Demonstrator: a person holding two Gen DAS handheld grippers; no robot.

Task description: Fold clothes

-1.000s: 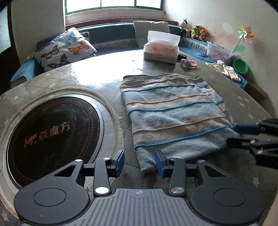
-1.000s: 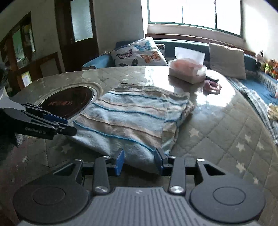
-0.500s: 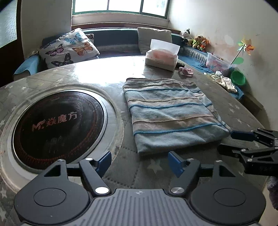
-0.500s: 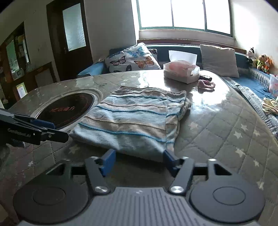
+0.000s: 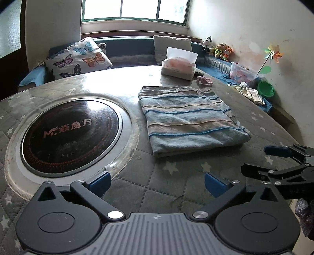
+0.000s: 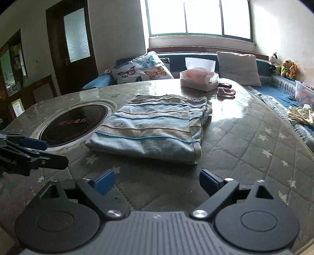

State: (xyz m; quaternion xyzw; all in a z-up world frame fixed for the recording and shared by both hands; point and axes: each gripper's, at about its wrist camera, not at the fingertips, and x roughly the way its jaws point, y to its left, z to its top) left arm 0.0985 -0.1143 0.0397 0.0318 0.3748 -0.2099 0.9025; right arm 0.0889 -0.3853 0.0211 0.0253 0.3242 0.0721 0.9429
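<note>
A: What differs from the earlier frames?

B: A second ago both tongs had their blue pads close together at the near hem of the folded blue-and-beige striped cloth (image 5: 188, 119). Now the left tongs (image 5: 157, 181) and right tongs (image 6: 156, 181) are pulled back from it, and the cloth lies whole at centre frame, its near edge well above the pads.

A: Describe the surface and the room.

B: A round table (image 5: 176, 188) under a grey quilted cover with white stars. A black circular cooktop with red lettering (image 5: 68, 133) is set into it, left of centre in the left wrist view, just beside the cloth. Behind the cloth stand a pink-and-white tissue box (image 5: 179, 66) and a small pink item (image 5: 205, 80). A butterfly-print cushion (image 5: 78, 58) and a plain grey cushion (image 6: 238, 68) rest on the blue bench below the window (image 6: 198, 17); plush toys (image 5: 217, 50) sit at upper right.

A: How do the tongs stand?

B: Both are spread wide, holding nothing, with only table cover between the pads. Each appears at the edge of the other's view: right tongs at lower right, left tongs at lower left.
</note>
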